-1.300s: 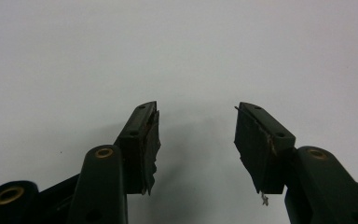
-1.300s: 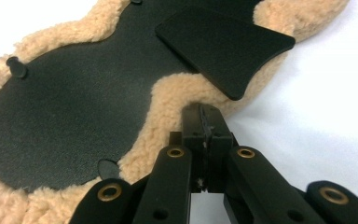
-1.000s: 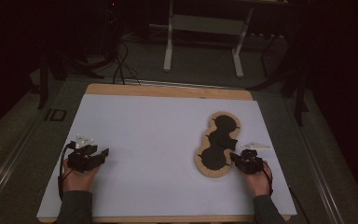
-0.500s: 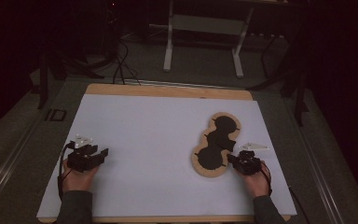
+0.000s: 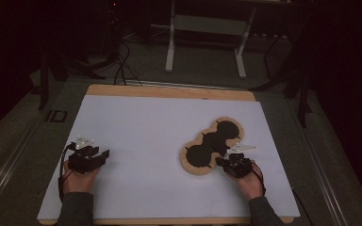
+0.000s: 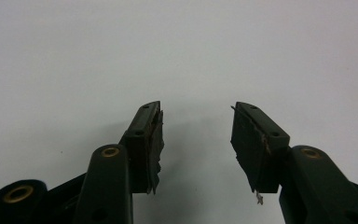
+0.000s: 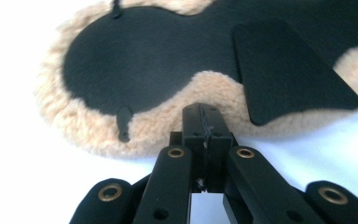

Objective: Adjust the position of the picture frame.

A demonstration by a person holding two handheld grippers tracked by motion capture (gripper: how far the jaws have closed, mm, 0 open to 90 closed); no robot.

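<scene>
One marking can be read: the letters "ID", in dark outlined capitals, on the grey floor just beside the desk's far left corner, seen in the high view. No other text, label, brand or number is legible in any view.
</scene>
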